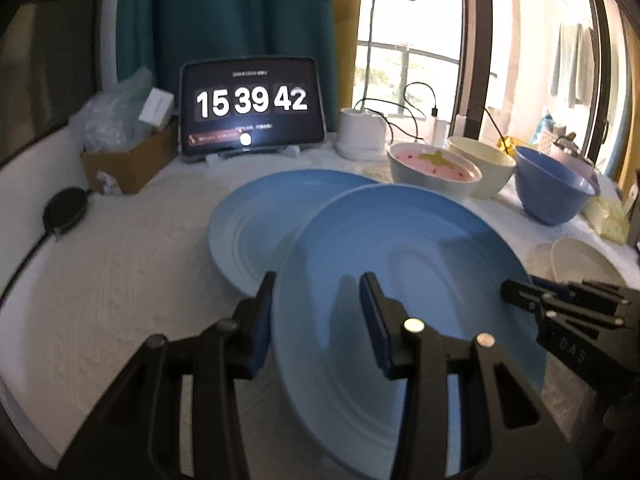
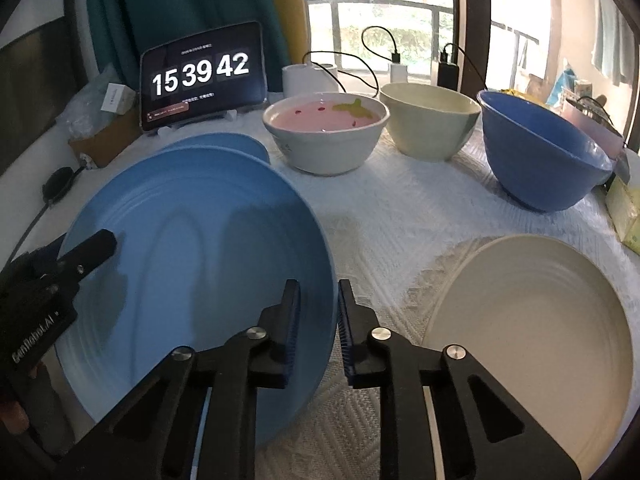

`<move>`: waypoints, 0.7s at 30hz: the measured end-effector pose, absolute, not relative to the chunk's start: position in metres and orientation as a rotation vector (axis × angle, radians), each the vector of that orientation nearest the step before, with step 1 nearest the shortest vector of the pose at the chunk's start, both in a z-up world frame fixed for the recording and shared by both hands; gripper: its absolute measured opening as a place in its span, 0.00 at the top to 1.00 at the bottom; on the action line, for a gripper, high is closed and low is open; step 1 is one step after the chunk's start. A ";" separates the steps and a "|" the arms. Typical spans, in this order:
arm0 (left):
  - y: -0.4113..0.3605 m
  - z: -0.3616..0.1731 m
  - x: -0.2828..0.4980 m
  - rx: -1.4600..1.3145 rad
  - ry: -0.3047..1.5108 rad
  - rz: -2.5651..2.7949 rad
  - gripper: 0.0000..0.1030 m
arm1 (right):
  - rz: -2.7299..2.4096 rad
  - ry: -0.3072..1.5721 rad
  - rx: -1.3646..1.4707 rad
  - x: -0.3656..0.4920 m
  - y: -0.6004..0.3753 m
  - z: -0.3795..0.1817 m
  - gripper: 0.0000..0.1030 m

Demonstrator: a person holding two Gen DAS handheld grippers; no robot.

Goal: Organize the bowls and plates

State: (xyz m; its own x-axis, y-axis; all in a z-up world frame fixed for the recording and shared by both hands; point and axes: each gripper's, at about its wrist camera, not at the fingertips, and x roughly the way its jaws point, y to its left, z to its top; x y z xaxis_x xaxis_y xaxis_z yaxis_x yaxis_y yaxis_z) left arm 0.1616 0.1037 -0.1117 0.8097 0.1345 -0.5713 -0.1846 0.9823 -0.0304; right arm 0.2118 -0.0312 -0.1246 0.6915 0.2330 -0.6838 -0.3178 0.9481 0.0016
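A blue plate (image 1: 404,280) (image 2: 192,248) is held tilted above the table. My right gripper (image 2: 318,312) is shut on its right rim; it also shows in the left wrist view (image 1: 516,294). My left gripper (image 1: 316,304) straddles the plate's left rim with its jaws apart; it also shows in the right wrist view (image 2: 104,244). A second blue plate (image 1: 256,220) (image 2: 224,142) lies on the table behind. A cream plate (image 2: 536,332) (image 1: 580,264) lies at the right. A pink-lined bowl (image 2: 324,136) (image 1: 432,172), a cream bowl (image 2: 428,120) (image 1: 480,164) and a blue bowl (image 2: 540,152) (image 1: 552,192) stand in a row at the back.
A tablet showing a clock (image 1: 252,108) (image 2: 204,76) stands at the back. A cardboard box (image 1: 128,160) and a black round puck with a cable (image 1: 66,210) are at the left. A white lamp base (image 1: 362,132) with cables stands by the window. A yellow-green packet (image 2: 628,208) lies at the right edge.
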 end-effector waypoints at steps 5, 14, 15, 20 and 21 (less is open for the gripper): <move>0.104 -0.111 0.160 -0.108 0.608 0.157 0.59 | 0.304 0.730 -0.113 0.209 -0.033 -0.122 0.84; 0.098 -0.107 0.154 -0.130 0.603 0.124 0.59 | 0.288 0.689 -0.084 0.200 -0.044 -0.112 0.84; 0.096 -0.106 0.154 -0.130 0.602 0.119 0.59 | 0.284 0.684 -0.079 0.200 -0.047 -0.110 0.84; 0.090 -0.103 0.154 -0.136 0.603 0.104 0.59 | 0.272 0.661 -0.063 0.193 -0.057 -0.101 0.84; 0.090 -0.102 0.154 -0.136 0.601 0.101 0.59 | 0.271 0.657 -0.060 0.192 -0.058 -0.100 0.84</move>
